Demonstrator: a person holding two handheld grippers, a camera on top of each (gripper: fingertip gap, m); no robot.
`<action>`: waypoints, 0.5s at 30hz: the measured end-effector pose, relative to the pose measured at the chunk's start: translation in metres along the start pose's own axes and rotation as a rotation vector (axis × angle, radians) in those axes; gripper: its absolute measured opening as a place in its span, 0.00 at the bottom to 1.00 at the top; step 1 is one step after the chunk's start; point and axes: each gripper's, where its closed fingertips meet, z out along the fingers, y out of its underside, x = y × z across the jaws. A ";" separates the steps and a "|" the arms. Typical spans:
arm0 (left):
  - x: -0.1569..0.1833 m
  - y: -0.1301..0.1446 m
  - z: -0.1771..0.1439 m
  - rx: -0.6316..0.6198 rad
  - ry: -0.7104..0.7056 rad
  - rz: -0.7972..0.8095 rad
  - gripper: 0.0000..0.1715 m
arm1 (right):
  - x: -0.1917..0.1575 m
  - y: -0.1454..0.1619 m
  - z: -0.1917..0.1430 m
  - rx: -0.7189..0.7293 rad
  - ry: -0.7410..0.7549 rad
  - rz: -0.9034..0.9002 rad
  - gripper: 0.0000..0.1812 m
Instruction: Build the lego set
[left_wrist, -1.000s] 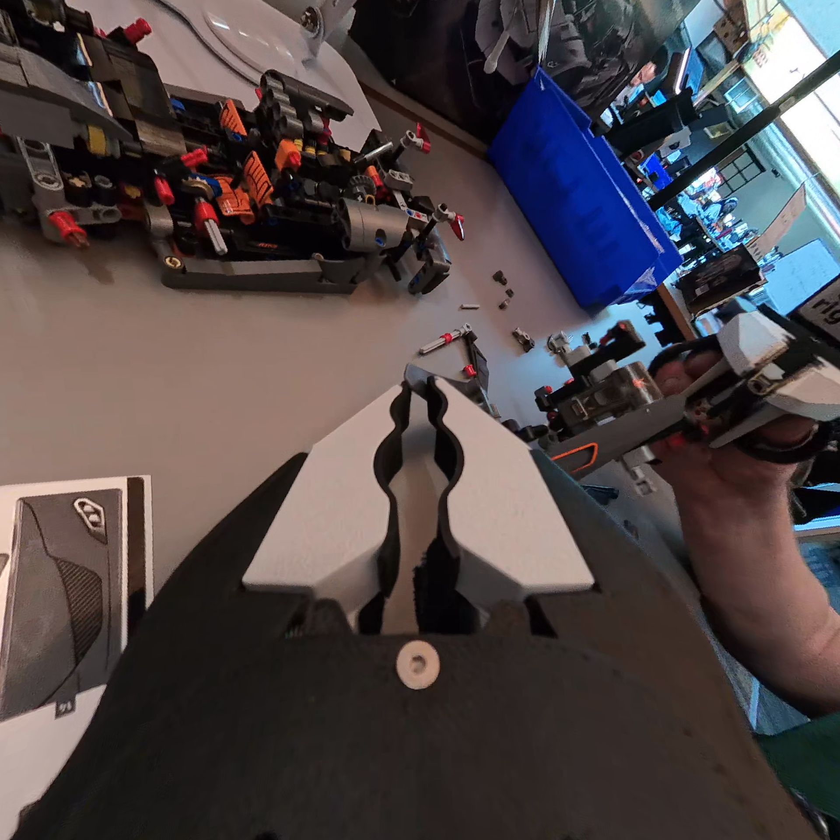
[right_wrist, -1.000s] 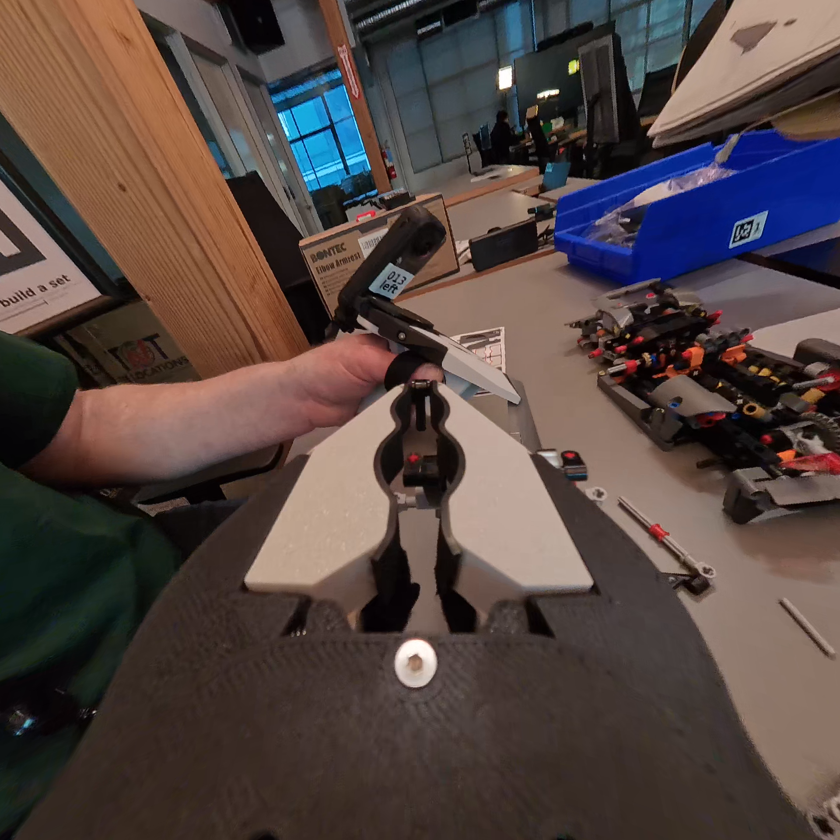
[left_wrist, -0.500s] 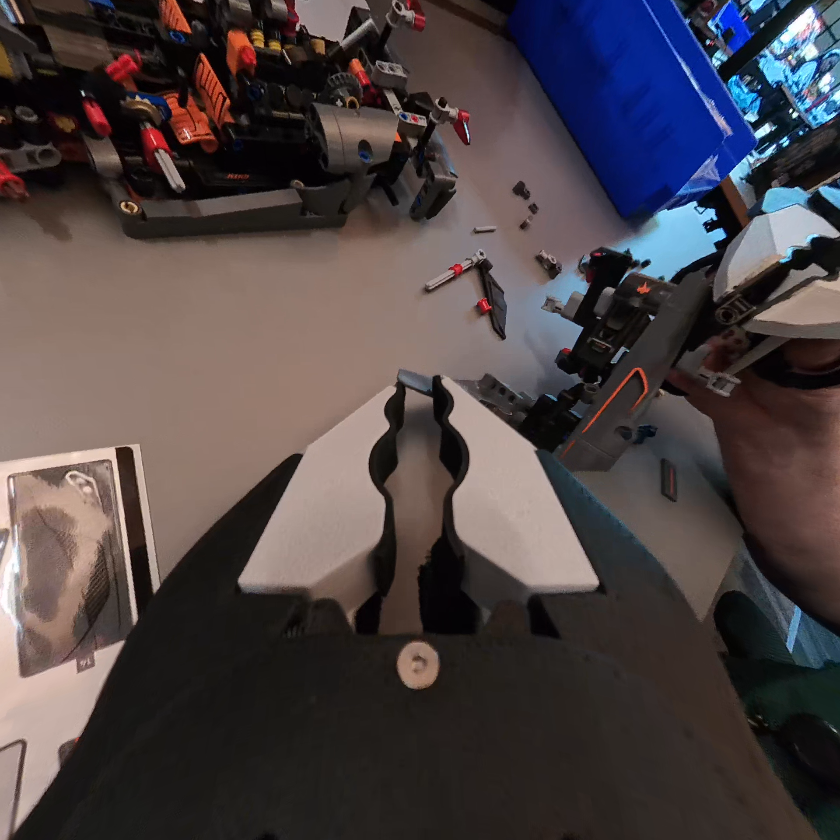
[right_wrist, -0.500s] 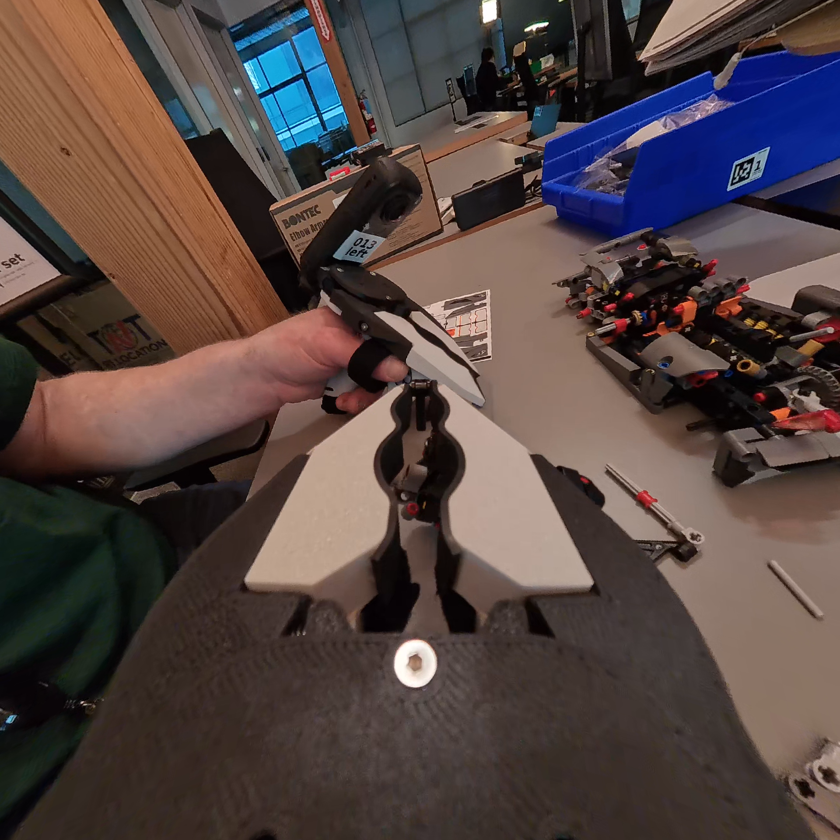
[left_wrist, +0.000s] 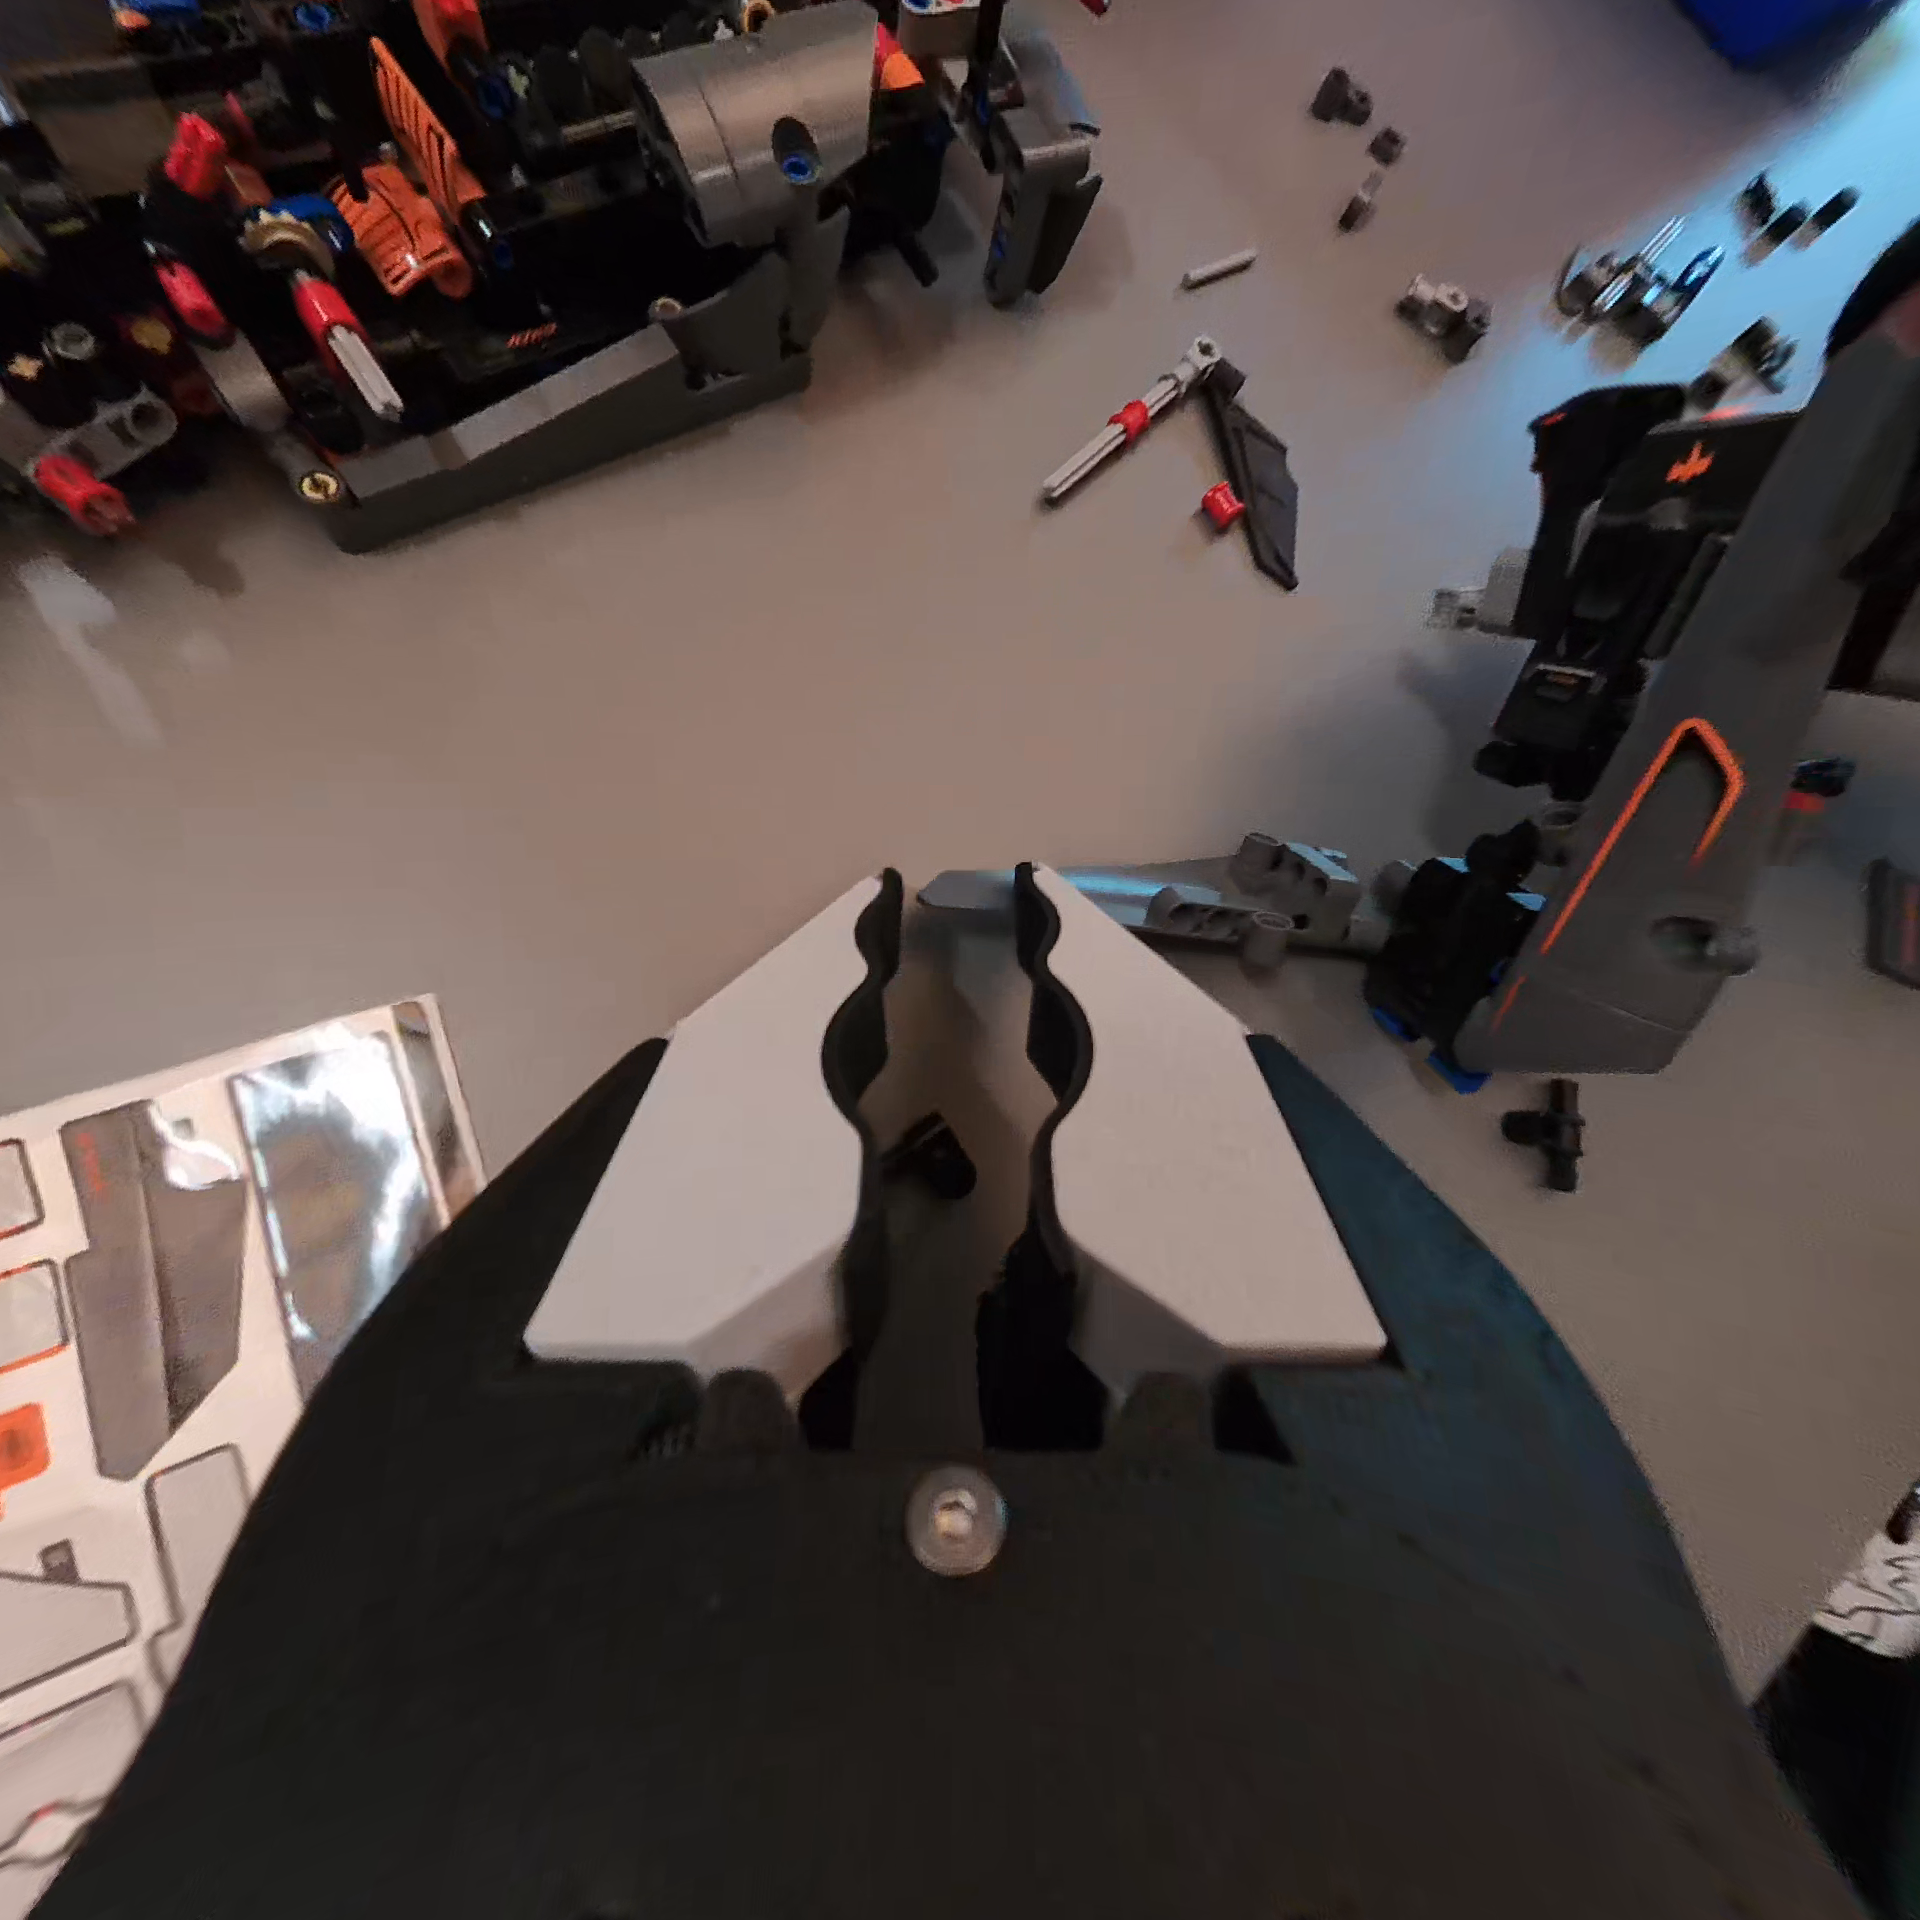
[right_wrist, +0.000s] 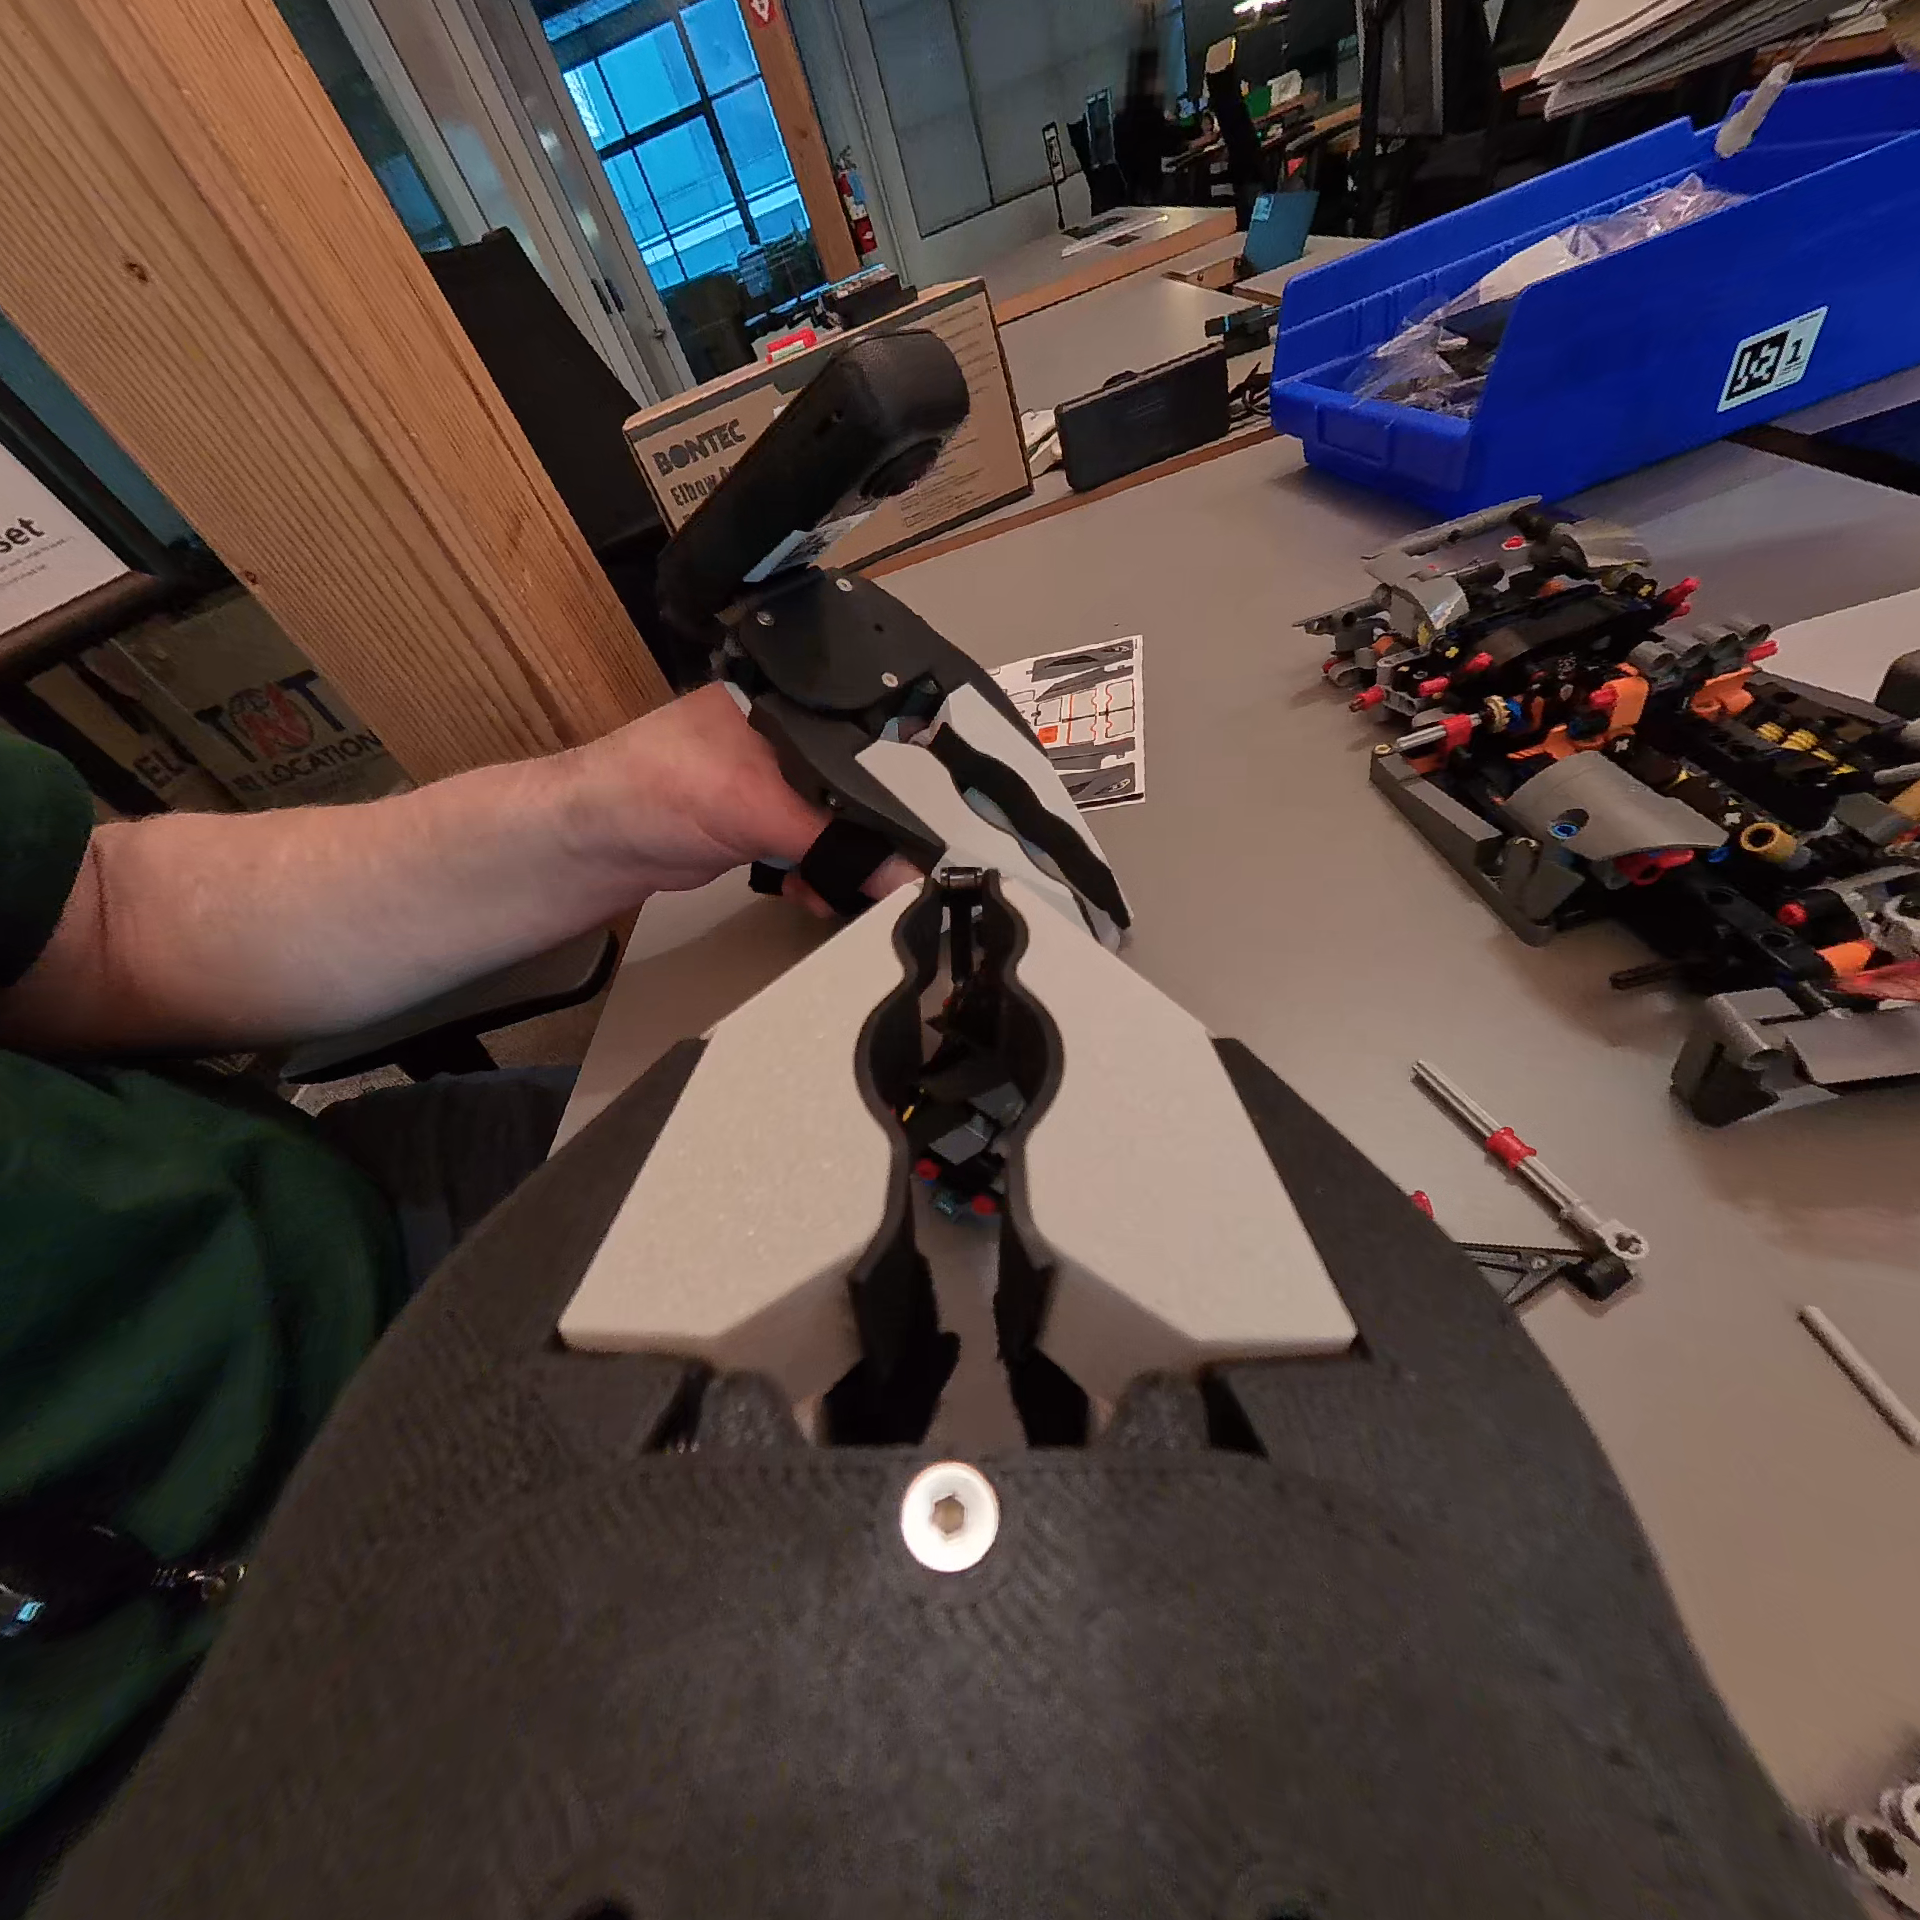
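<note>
My left gripper (left_wrist: 956, 878) is open and empty, low over the grey table (left_wrist: 623, 727). Its tips are at the end of a flat grey lego piece (left_wrist: 1195, 904), and a small black piece (left_wrist: 930, 1153) lies on the table between the fingers. The gripper also shows in the right wrist view (right_wrist: 1101, 904). My right gripper (right_wrist: 961, 883) is shut on a lego sub-assembly (right_wrist: 966, 1122). In the left wrist view this sub-assembly is a dark grey panel with an orange line (left_wrist: 1662, 831), standing on end at the right. The big car chassis (left_wrist: 468, 260) sits farther back (right_wrist: 1621, 748).
A sticker sheet (left_wrist: 208, 1195) lies at the left. An axle with a red bush (left_wrist: 1122, 426), a black pin (left_wrist: 1548, 1132) and several small loose parts lie on the table. A blue bin (right_wrist: 1558, 343), a cardboard box (right_wrist: 831, 436) and a wooden post (right_wrist: 260, 364) stand behind. Some 12 cm of space lies between my two pairs of fingers. The black pin (left_wrist: 1548, 1132) is about 12 cm from both grippers' fingertips.
My left gripper has dropped closer to the table and its jaws have widened a little. The sub-assembly in my right gripper has swung from lying across to standing nearly upright.
</note>
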 end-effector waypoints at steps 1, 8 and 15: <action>-0.001 0.001 0.000 -0.007 -0.020 0.029 0.13 | -0.001 0.000 0.000 0.002 -0.001 -0.005 0.03; -0.007 0.010 -0.001 -0.042 -0.115 0.161 0.14 | -0.013 -0.011 -0.005 0.038 -0.011 -0.046 0.03; -0.007 0.012 -0.004 -0.036 -0.195 0.253 0.12 | -0.023 -0.026 -0.021 0.107 -0.020 -0.045 0.03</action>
